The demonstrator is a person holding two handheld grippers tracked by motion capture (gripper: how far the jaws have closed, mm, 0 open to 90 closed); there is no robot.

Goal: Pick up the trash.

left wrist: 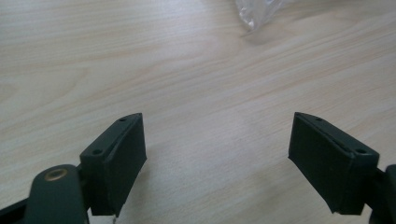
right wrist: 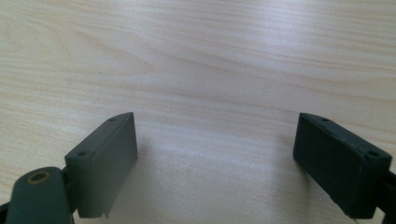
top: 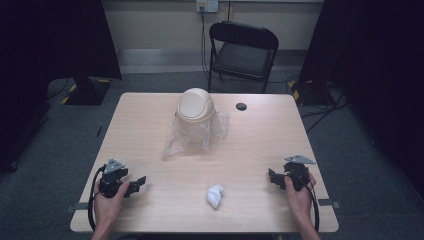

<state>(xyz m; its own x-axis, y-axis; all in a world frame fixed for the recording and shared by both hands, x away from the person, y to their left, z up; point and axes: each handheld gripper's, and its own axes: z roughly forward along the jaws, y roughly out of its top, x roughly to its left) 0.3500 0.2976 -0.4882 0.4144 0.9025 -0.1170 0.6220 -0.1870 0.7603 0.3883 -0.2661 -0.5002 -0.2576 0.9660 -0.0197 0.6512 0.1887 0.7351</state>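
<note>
Both grippers, left (top: 134, 187) and right (top: 276, 178), rest wide-jawed on the bench (top: 150, 125) flanking a wad (top: 215, 195), likely soft and light, best pinched across its middle.

You're working at a pale wood-grain table (top: 150, 125) with a small dark round grommet hole (top: 241, 106) near its far edge. Toward the far middle stands 1 beige bin with a domed swing lid (top: 195, 107), set on a crumpled clear plastic bag (top: 182, 142) that spreads toward you. Nearer your edge, well apart from the bin, lies 1 crumpled white wad (top: 215, 195).
</note>
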